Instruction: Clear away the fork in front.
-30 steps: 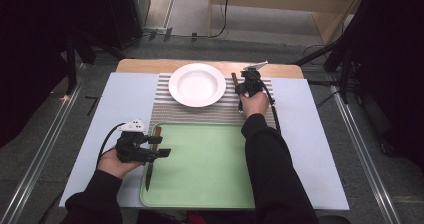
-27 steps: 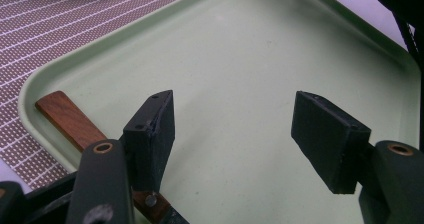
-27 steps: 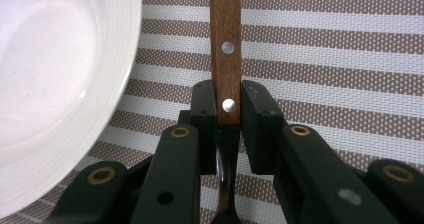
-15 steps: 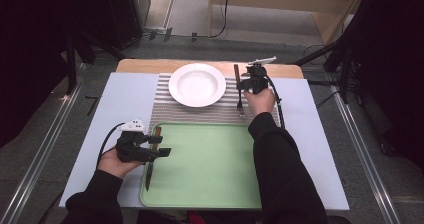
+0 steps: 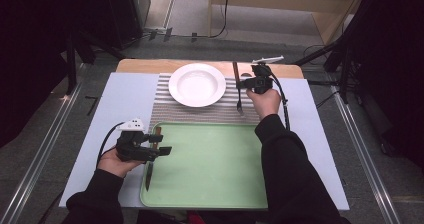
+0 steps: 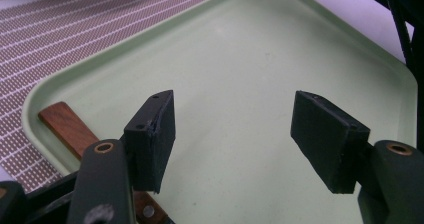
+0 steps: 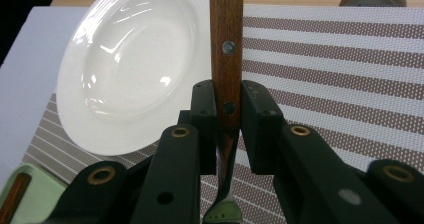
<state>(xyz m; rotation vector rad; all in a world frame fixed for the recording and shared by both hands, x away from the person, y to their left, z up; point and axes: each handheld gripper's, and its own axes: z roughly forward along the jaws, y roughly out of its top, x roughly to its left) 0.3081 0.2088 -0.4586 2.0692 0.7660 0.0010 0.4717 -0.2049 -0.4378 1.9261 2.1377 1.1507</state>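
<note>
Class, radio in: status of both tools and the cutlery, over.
Right tool shut on wooden-handled fork, beside plate. Left tool open over tray; knife lies at tray's edge. Nothing blocking.

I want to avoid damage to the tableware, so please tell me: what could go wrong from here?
1. The right claw pinches the wooden-handled utensil only at the handle's lower end, so it might pivot or slip.
2. This utensil hangs close beside the white ceramic deep plate; a swing could strike its rim.
3. The open left claw hovers over the wooden-handled knife on the green plastic tray and may knock it.
</note>
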